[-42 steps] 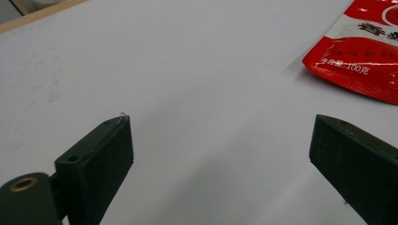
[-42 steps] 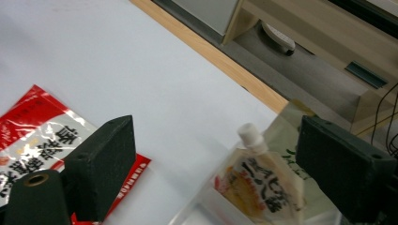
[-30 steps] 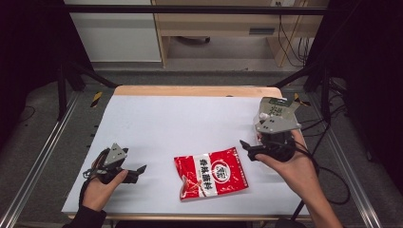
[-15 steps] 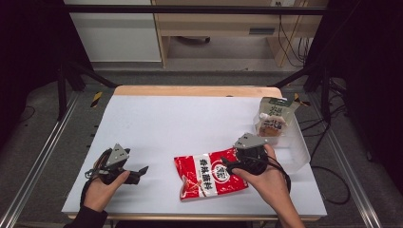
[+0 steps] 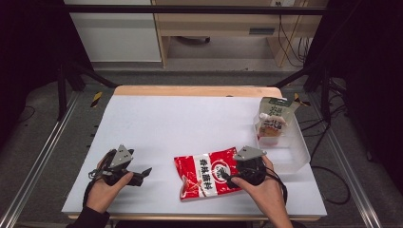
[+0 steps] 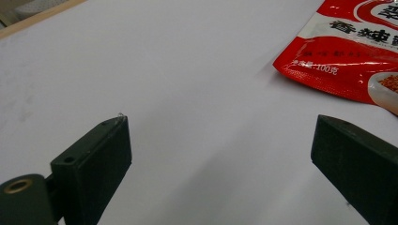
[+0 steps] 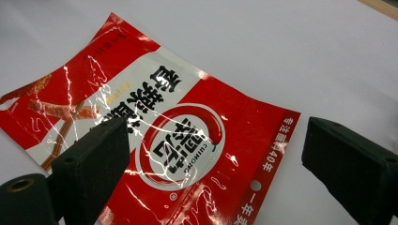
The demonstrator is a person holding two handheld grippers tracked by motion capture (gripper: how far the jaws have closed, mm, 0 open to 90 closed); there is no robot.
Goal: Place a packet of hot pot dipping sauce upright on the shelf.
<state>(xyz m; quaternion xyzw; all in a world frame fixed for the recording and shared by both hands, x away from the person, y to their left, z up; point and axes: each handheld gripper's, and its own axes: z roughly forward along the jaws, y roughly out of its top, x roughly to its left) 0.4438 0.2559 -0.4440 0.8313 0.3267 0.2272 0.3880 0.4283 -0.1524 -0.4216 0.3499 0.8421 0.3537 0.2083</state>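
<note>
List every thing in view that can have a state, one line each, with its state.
red packet: lying flat on the table, sealed, not gripped.
right gripper: open, jaws spread above the red packet's edge.
left gripper: open, holding nothing, over bare table.
clear bin: on the table's right side, one pouch inside.
green-topped pouch: upright in the clear bin, leaning on its far wall.

A glossy red-and-white plastic snack packet (image 5: 207, 175) with a round chilli logo lay flat and sealed, face up, slightly crinkled, on the white table near its front edge, turned a little askew, right of centre.
</note>
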